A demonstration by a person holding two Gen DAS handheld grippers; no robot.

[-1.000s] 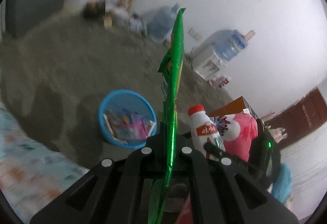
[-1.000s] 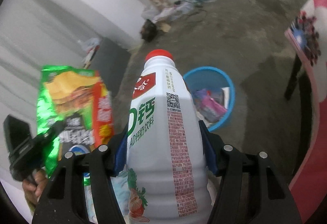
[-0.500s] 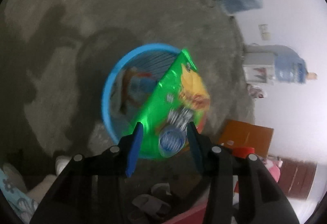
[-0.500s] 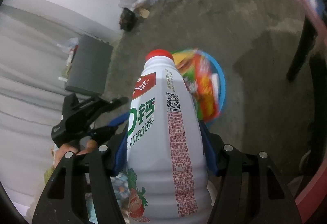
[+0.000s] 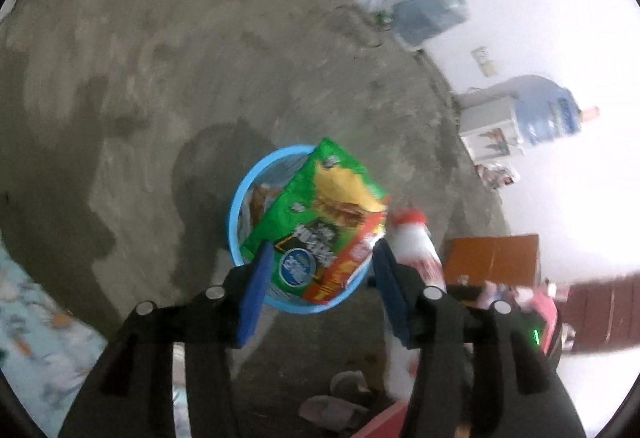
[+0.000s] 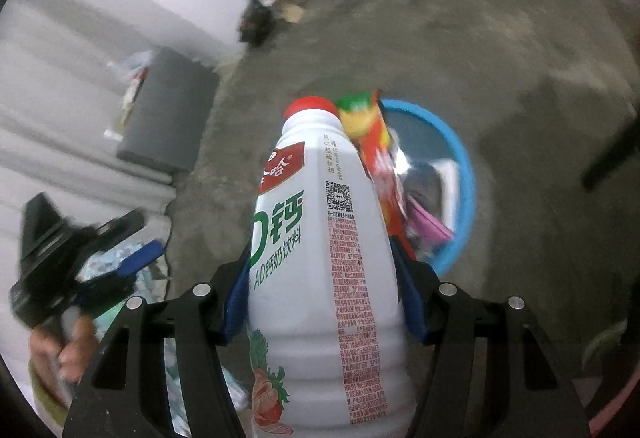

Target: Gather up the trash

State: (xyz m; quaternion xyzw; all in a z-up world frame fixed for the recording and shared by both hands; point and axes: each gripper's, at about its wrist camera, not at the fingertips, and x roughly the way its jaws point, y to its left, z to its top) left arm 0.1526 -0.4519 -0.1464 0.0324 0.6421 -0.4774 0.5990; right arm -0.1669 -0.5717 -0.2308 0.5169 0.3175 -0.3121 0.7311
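Observation:
A green and yellow chip bag (image 5: 320, 214) hangs loose over the blue bin (image 5: 236, 214), just past the fingertips of my left gripper (image 5: 323, 250). The left jaws are opening and the pads stand clear of the bag. My right gripper (image 6: 320, 262) is shut on a white milk-drink bottle (image 6: 320, 238) with a red cap, held upright beside the bin (image 6: 468, 190). In the right wrist view the bag (image 6: 372, 142) shows behind the bottle, and my left gripper (image 6: 124, 272) is at the lower left in a hand. The bottle (image 5: 412, 238) also shows blurred at the right of the left view.
The bin holds several wrappers (image 6: 428, 222). On the concrete floor stand water jugs (image 5: 428, 14), a dispenser (image 5: 492, 130), a cardboard box (image 5: 492, 258) and a grey cabinet (image 6: 168, 114). Slippers (image 5: 340, 398) lie near the front. A patterned cloth (image 5: 36, 338) covers the lower left.
The left jaws have opened and let go of the chip bag, which has turned flat and dropped toward the bin. Both grippers have come down closer over the bin; the bottle stays gripped.

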